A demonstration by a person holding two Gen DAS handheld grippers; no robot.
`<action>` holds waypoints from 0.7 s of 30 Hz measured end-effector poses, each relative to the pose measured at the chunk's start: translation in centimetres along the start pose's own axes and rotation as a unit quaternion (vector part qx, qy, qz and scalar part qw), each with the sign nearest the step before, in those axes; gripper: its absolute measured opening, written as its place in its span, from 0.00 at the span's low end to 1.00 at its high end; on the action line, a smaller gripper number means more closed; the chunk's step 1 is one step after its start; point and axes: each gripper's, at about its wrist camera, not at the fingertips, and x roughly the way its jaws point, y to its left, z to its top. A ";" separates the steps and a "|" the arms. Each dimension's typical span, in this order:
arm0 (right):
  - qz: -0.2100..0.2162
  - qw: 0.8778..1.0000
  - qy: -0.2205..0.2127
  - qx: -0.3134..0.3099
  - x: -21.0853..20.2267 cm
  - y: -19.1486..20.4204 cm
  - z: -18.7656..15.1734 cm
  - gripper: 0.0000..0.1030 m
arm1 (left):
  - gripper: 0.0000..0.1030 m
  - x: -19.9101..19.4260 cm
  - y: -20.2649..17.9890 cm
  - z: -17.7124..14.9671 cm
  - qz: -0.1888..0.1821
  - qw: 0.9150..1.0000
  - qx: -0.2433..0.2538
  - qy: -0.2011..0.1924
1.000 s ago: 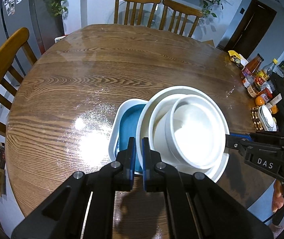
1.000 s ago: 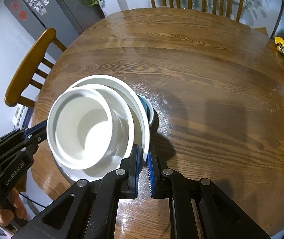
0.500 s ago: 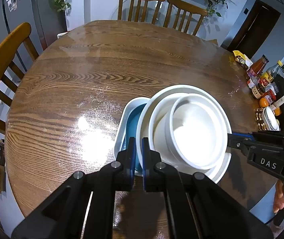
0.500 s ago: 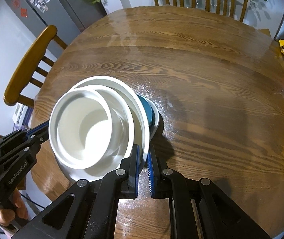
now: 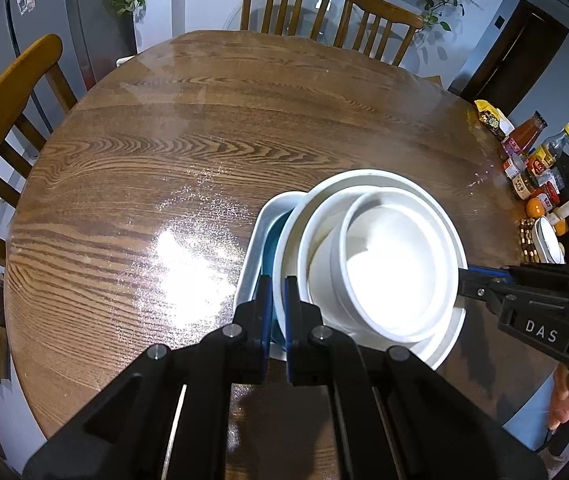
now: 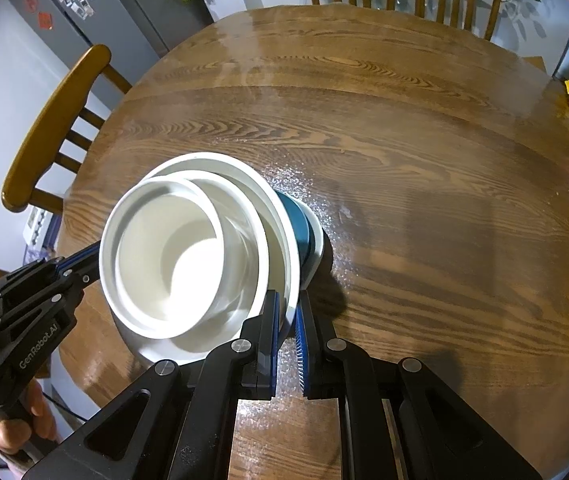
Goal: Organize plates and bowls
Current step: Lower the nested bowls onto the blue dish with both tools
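1. Round wooden table [image 5: 204, 128]: it fills both views, its far half is bare, and wooden chairs [image 5: 292, 4] stand around it. Bottles and jars [image 5: 524, 152] crowd the right-hand edge, well apart from the work.
2. Large white bowl [image 5: 368, 178]: it sits at the near edge of the table and carries a middle bowl [image 5: 316, 240] and a small bowl [image 5: 396, 272] nested inside it, all upright.
3. Pale dish [image 5: 256, 248] with a blue dish [image 5: 272, 240] in it: both lie under the far-left side of the stack. Whether the large white bowl rests on them or hangs just above cannot be told.
4. Left claw [image 5: 279, 292]: closed tight on the near rim of the large white bowl.
5. Right claw [image 6: 286, 320]: closed to a narrow gap, pinching the opposite rim of the same bowl.
6. Change noted: against the view a second ago, both grips are the same. In the right wrist view slightly more of the blue dish [image 6: 304, 228] shows beyond the stack, so the load has crept a little relative to the dishes below.
7. Assessment: the white stack looks to be carried as one unit, and the nesting step seems done. What remains is probably to seat it squarely on the lower dishes. An off-centre set-down could tip the stack.
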 end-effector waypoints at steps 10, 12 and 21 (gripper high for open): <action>-0.003 1.000 0.007 -0.001 0.8 0.0 0.3 0.11 | 0.00 0.8 0.3 0.2 0.002 1.000 -0.001 0.008; -0.002 1.000 0.008 0.000 0.9 0.0 0.3 0.11 | 0.00 1.0 0.3 0.2 0.003 1.000 -0.001 0.009; -0.001 1.000 0.010 0.005 1.2 -0.1 0.3 0.11 | 0.00 1.7 0.3 0.5 0.003 1.000 -0.002 0.016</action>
